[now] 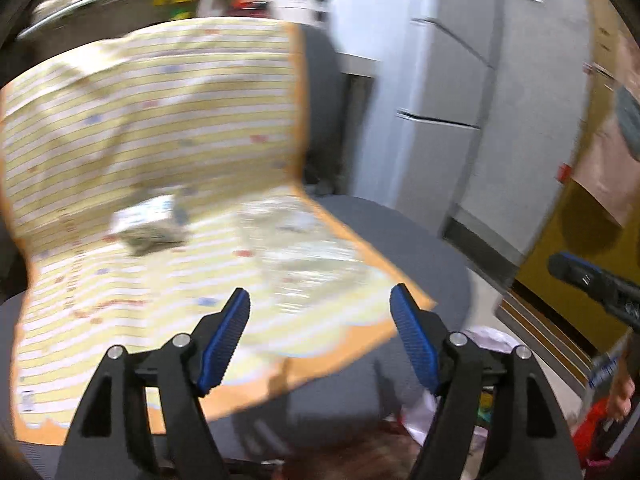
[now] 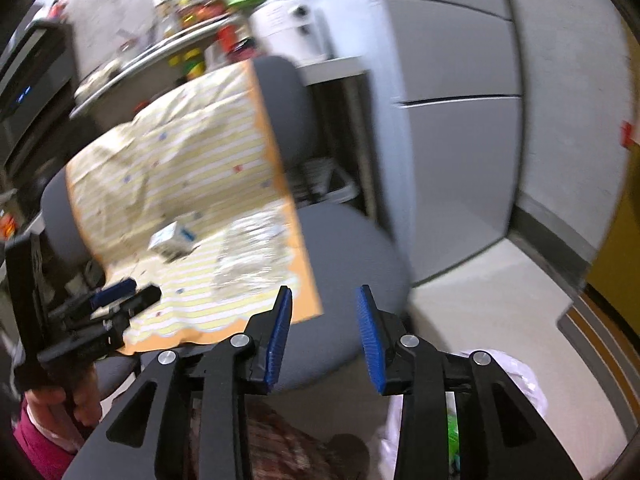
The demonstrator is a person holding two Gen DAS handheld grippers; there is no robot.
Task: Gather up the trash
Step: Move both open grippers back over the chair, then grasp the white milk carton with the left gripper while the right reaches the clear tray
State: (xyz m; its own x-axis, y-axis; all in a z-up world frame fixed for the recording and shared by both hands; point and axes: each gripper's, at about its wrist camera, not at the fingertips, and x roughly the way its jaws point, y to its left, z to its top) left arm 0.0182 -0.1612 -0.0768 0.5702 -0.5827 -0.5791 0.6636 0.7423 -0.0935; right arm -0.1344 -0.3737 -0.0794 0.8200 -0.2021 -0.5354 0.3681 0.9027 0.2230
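A grey office chair [image 1: 400, 232] carries a yellow striped cloth [image 1: 160, 120] with an orange border. On the cloth lie a small white and blue carton [image 1: 152, 220] and a crumpled clear plastic wrapper [image 1: 304, 256]. My left gripper [image 1: 320, 292] hangs open over the front of the cloth, just short of the wrapper, holding nothing. My right gripper [image 2: 324, 290] is open and empty over the bare grey seat [image 2: 352, 248], right of the wrapper [image 2: 252, 252] and carton [image 2: 172, 240]. The left gripper [image 2: 134, 294] shows at the left in the right wrist view, held by a hand [image 2: 60, 396].
A white plastic bag [image 2: 516, 384] sits low at the right, beside the chair. A grey fridge or cabinet [image 2: 460, 60] stands behind the chair on the right. A shelf with bottles [image 2: 192, 32] runs along the back wall. A yellow door [image 1: 568, 272] is at the far right.
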